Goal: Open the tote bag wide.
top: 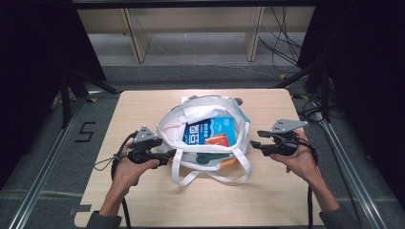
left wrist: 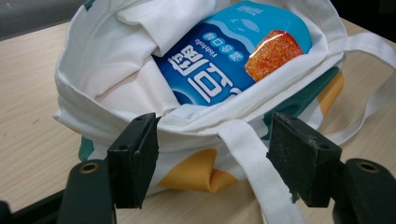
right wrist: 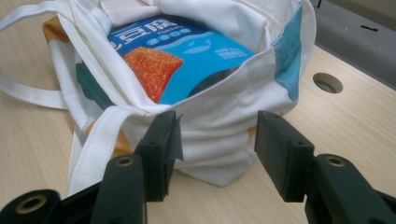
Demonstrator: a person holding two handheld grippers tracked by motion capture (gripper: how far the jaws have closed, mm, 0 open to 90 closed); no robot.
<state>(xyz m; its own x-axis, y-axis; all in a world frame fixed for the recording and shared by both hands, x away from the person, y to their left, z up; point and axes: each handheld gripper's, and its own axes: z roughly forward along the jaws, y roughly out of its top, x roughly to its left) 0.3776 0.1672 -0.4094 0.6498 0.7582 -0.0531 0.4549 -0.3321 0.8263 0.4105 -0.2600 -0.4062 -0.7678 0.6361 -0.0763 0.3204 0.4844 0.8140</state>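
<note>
A white tote bag with teal and orange patches lies open at the middle of the table. A blue snack packet with an orange picture lies inside it. The bag's long handles trail toward the front edge. My left gripper is open at the bag's left rim; in the left gripper view the left gripper has the rim and a handle strap between its jaws. My right gripper is open just off the bag's right side, and in the right gripper view the right gripper faces the bag's wall.
The wooden table has bare room all around the bag. A round hole sits in the tabletop past the bag. Wooden shelf legs and floor cables lie beyond the far edge.
</note>
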